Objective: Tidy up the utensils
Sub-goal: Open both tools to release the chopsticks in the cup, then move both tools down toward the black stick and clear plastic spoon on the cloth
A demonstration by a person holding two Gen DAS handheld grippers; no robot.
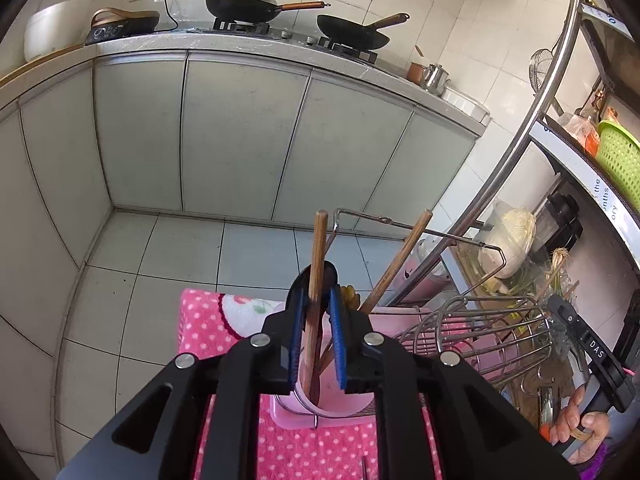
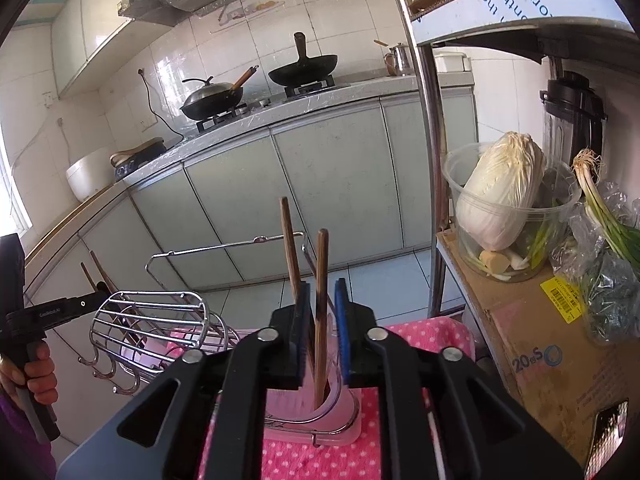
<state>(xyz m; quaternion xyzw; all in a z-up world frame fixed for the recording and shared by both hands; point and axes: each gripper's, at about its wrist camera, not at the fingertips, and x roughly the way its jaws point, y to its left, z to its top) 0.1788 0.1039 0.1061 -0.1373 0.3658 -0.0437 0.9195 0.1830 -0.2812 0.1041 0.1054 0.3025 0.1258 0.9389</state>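
In the left wrist view my left gripper (image 1: 319, 294) stands open around an upright wooden chopstick (image 1: 315, 280). The stick leans near the left blue pad and shows a gap to the right pad. Its foot rests in a pink cup (image 1: 340, 404), with a black spoon head (image 1: 326, 270) behind and another chopstick (image 1: 398, 264) leaning right. In the right wrist view my right gripper (image 2: 322, 286) is open too, over another pink cup (image 2: 296, 400). A wooden chopstick (image 2: 321, 280) stands loose between its pads. A further chopstick (image 2: 289, 240) rises by the left pad.
A wire utensil rack (image 1: 492, 332) with hooks sits on a pink dotted towel (image 1: 208, 328). A metal shelf post (image 2: 430, 160) stands right, beside a tub of cabbage (image 2: 500, 208) on a cardboard box (image 2: 532, 344). Cabinets and woks lie beyond.
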